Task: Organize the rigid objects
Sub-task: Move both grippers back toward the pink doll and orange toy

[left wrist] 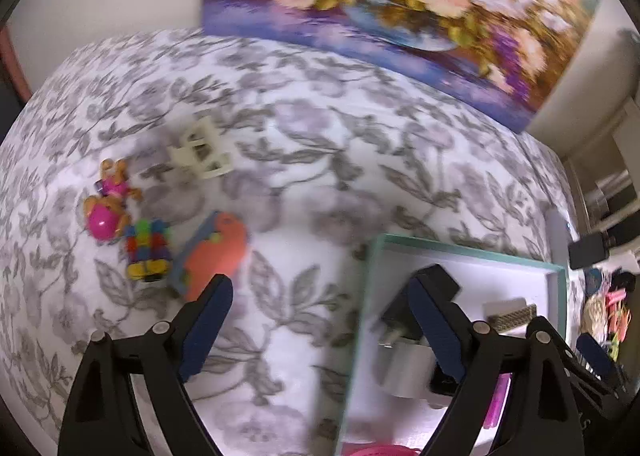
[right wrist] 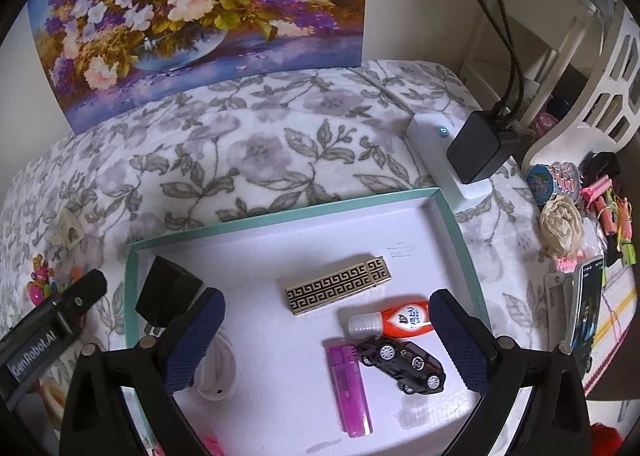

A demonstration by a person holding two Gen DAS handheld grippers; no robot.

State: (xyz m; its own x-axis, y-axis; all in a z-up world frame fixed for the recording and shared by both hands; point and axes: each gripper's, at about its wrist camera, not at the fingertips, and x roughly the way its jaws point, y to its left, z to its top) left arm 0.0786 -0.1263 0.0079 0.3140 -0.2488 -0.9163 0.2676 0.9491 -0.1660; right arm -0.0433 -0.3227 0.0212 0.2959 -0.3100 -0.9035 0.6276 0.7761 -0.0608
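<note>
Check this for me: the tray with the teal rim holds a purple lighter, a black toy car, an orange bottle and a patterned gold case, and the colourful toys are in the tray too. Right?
Not quite. The colourful toys lie outside the tray, on the floral cloth to its left, as the left wrist view shows. The purple lighter, black toy car, orange bottle and patterned gold case are in the tray.

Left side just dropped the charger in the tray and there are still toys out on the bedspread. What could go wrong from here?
1. The black charger sits tight against the tray corner, right by the open left hand-held gripper; pulling away could clip it.
2. The toys lie bunched and touching, so one grab may drag a neighbour.
3. The tray is filling, so new drops may land on the car.
</note>
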